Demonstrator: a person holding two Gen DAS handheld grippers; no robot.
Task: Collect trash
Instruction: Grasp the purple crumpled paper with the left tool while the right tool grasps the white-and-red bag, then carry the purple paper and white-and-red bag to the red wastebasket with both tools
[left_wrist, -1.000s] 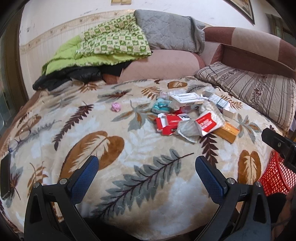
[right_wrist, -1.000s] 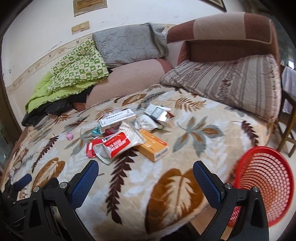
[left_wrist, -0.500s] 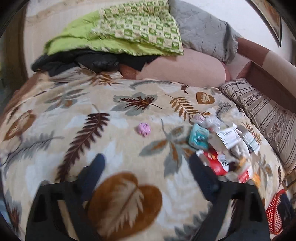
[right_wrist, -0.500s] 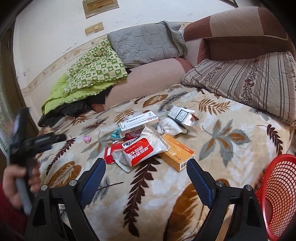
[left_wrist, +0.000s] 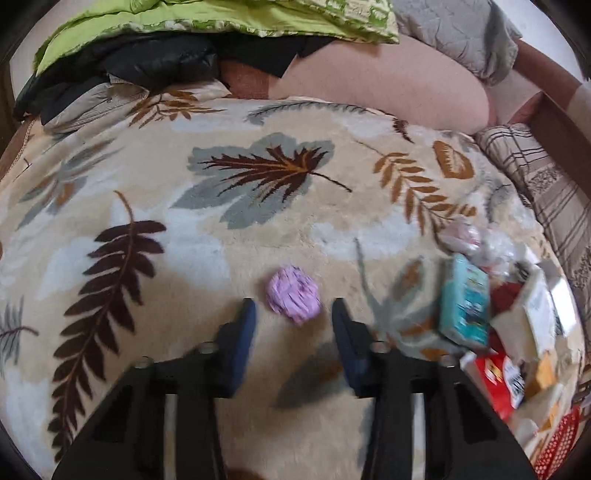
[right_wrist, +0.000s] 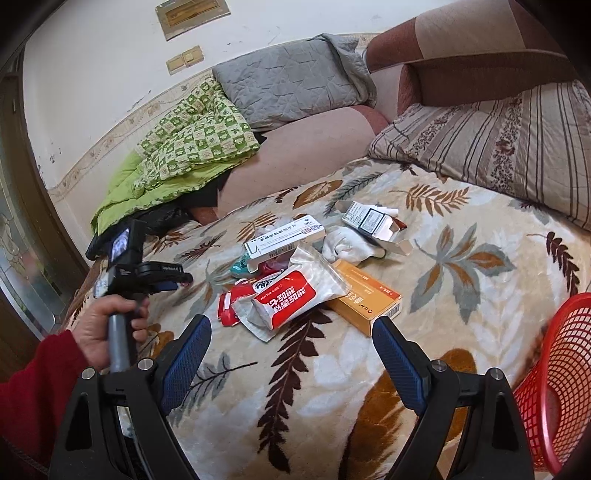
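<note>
**Left gripper lines up on the pink wad**

A bed fills both views, covered by a leaf-patterned blanket (right_wrist: 461, 258), with a striped pillow (right_wrist: 498, 147) at its head and green and grey bedding heaped along the wall. Taking the red mesh basket (right_wrist: 561, 376) at the bed's edge as the mark, the trash pile lies up the blanket from it: an orange box (right_wrist: 369, 299) nearest, then a red-and-white wipes pack (right_wrist: 288, 299), a long white carton (right_wrist: 284, 240) and an opened dark carton (right_wrist: 369, 221). A teal packet (left_wrist: 465, 299) sits on the pile's far side from the basket. Farthest from the basket, apart from the heap, lies a small crumpled pink wad (left_wrist: 293, 295).

The left gripper (left_wrist: 291, 314) has its fingers apart, straddling the near side of the wad, not yet closed on it. The right gripper (right_wrist: 291, 354) hangs short of the pile, fingers wide apart, empty.

The step in hand looks like the first pick. Next, the left fingers likely need to advance slightly, close on the wad, then carry it across to the basket.
</note>
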